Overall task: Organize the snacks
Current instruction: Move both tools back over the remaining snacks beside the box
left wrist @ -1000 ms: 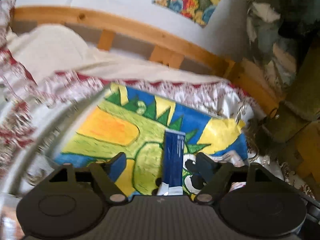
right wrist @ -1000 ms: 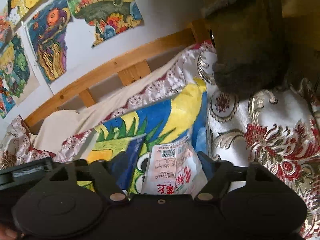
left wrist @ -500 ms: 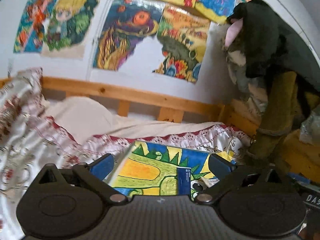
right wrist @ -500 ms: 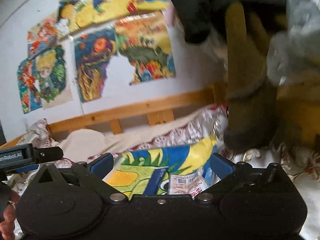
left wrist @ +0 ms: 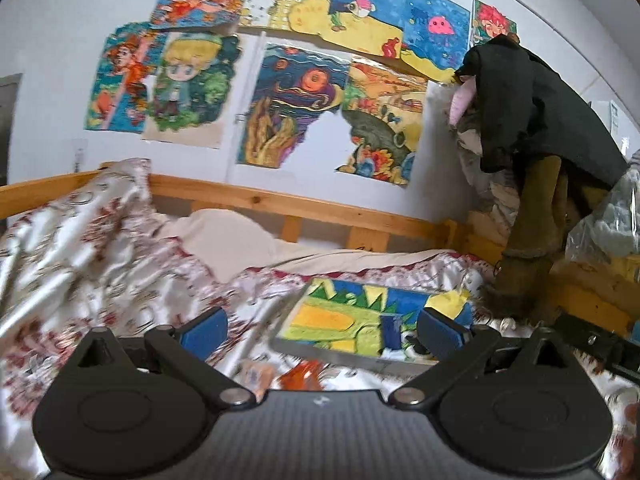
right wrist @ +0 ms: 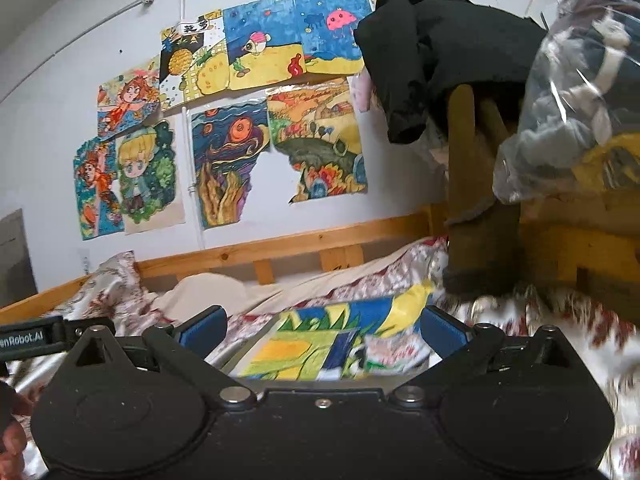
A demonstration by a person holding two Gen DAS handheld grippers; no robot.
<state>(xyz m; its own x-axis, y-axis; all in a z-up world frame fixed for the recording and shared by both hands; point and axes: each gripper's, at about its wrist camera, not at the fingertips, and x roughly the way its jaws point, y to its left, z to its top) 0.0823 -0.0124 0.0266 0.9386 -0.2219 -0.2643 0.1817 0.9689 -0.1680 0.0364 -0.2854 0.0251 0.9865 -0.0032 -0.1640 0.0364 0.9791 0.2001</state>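
- The left gripper (left wrist: 322, 330) is seen with its blue-padded fingers (left wrist: 204, 330) spread wide, and nothing is held between them
- The right gripper (right wrist: 322, 330) is likewise spread wide, with nothing gripped between its blue pads (right wrist: 442, 332)
- Both grippers are raised above a bed covered by a white and red floral quilt (left wrist: 80, 264)
- A colourful drawing board (left wrist: 344, 320), painted in green, yellow and blue, is laid flat on the quilt ahead of both grippers
- A dark blue snack packet (left wrist: 394, 330) is seen lying on the board, near its right side; in the right wrist view it (right wrist: 340, 350) is shown as a narrow dark blue strip
- A white snack packet with red print (right wrist: 386, 354) is found just to the right of the blue one on the board; it is blurred and its print cannot be read
- Something small, orange and pale (left wrist: 280, 374) is seen on the quilt in front of the board in the left wrist view; it is too blurred to be identified
- A wooden bed rail (left wrist: 280, 204) is run along the far side of the bed, below children's drawings (right wrist: 232, 160) fixed to the wall
- Dark clothing (right wrist: 440, 40) and a clear plastic bag (right wrist: 568, 100) are piled at the right, beyond the board
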